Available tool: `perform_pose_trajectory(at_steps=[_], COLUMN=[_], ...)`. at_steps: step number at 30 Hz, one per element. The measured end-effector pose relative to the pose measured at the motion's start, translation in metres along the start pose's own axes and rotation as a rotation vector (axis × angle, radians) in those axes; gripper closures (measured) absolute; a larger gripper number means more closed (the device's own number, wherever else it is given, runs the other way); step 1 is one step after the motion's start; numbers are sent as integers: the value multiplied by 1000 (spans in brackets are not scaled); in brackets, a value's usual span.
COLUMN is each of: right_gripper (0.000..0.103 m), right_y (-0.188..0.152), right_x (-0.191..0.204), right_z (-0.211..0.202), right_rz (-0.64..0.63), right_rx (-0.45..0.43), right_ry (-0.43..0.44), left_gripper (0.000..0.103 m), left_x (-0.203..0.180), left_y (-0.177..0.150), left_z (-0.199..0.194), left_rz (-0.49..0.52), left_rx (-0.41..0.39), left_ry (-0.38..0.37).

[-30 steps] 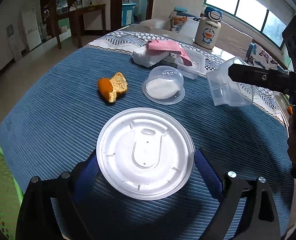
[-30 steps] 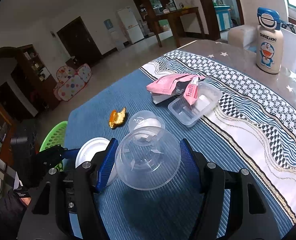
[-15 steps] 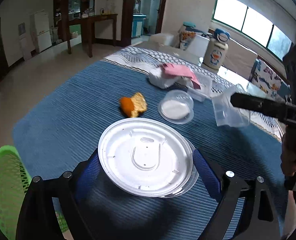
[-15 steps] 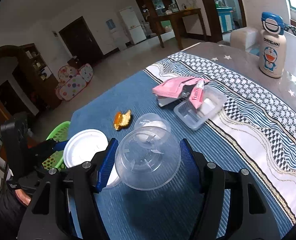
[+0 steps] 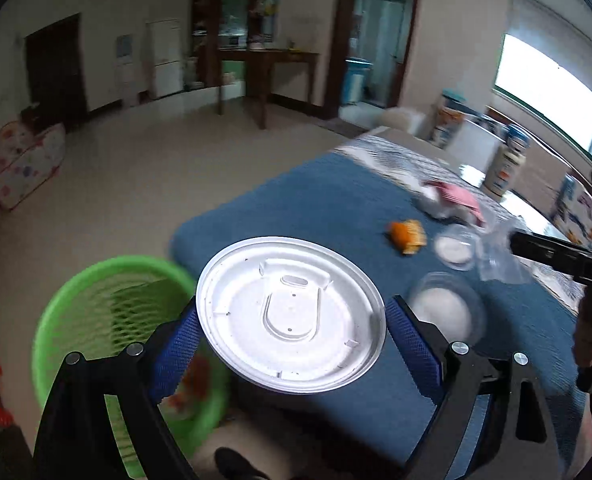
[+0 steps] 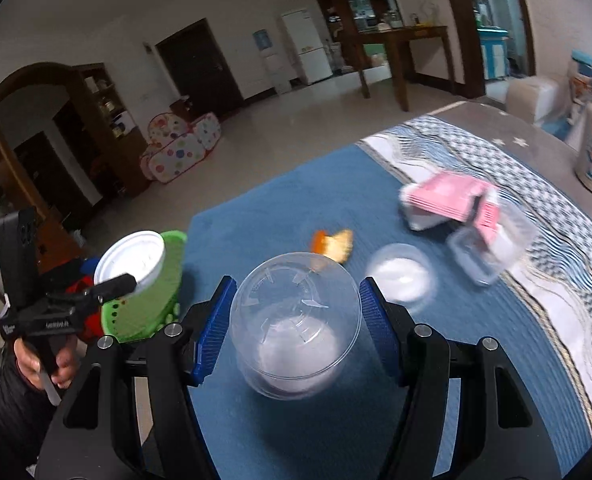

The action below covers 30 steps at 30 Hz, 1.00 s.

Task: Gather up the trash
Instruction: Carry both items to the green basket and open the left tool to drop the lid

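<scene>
Left wrist view shows your left tool clamped on the white round lid, held at the table edge just beside the green basket on the floor. Your right tool grips the clear plastic cup over the blue cloth, with the orange peel and pink wrappers lying beyond.

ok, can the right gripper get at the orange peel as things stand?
Probably not: the right gripper is shut on a clear cup, so its jaws are occupied. The orange peel lies uncovered just beyond.
</scene>
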State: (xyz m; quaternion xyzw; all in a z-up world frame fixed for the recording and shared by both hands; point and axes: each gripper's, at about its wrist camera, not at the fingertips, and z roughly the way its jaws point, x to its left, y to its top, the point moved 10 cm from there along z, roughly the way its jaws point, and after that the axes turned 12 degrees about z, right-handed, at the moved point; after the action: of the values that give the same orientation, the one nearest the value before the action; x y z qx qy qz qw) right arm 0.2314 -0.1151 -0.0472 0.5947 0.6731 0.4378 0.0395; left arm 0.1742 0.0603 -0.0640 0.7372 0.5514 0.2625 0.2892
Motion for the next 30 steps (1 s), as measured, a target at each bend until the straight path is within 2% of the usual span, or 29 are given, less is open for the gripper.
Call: perform_pose_trajectory(at_steps=[6, 11, 17, 24, 30], right_gripper=[40, 40, 40, 40, 40], right_y=[-4, -10, -18, -25, -33], right_x=[49, 88, 120, 148, 179], right_z=[21, 43, 64, 84, 100], right_rz=[-49, -91, -121, -149, -187], right_rx=[29, 61, 94, 129, 157], right_ry=[50, 81, 99, 118, 152], left_gripper=[16, 16, 15, 13, 13], left_x=[68, 100, 117, 126, 138], left_y=[-40, -78, -111, -129, -133], left_z=[-2, 13, 34, 40, 23], left_rz=[-96, -165, -226, -282, -290], left_rx=[71, 149, 215, 222, 203], left_ry=[90, 106, 82, 49, 93])
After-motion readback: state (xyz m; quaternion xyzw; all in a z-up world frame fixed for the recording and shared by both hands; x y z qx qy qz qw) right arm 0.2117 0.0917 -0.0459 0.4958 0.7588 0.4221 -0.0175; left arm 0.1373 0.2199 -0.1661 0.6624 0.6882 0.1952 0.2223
